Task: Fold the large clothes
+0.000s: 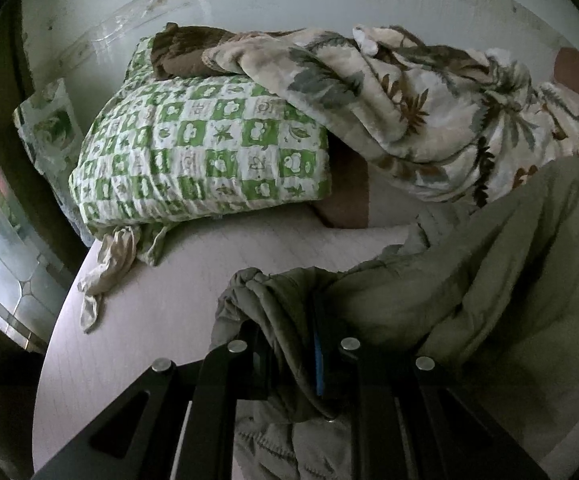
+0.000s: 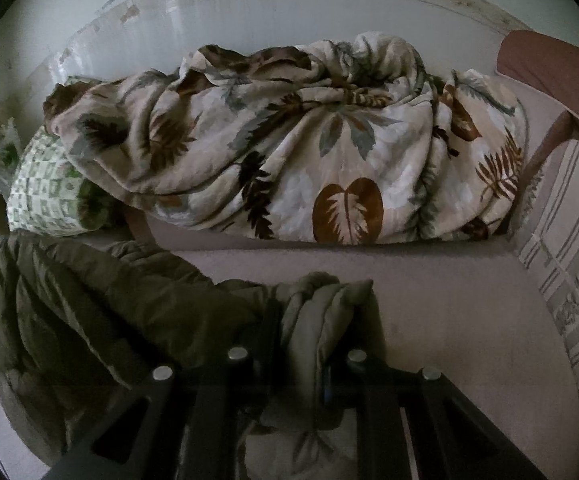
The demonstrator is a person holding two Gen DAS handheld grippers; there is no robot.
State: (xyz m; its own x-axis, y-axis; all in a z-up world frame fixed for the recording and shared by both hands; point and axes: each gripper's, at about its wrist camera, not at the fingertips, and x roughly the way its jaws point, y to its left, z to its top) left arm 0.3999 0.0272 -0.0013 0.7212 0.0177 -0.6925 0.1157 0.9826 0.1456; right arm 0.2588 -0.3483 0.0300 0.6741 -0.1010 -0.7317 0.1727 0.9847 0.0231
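Observation:
An olive-green quilted garment [image 1: 489, 280] hangs between both grippers above the pale bed sheet [image 1: 149, 320]. My left gripper [image 1: 285, 320] is shut on a bunched edge of it, and the cloth drapes away to the right. In the right wrist view the same olive garment [image 2: 89, 312] spreads to the left. My right gripper [image 2: 317, 312] is shut on a folded, padded edge of it. The fingertips of both grippers are buried in the cloth.
A green-and-white checked pillow [image 1: 201, 152] lies at the back left with a brown cloth [image 1: 181, 52] on top. A crumpled leaf-print blanket [image 2: 289, 152] fills the back by the wall. A striped cushion [image 2: 569, 280] and a brown headboard [image 2: 549, 64] are at right.

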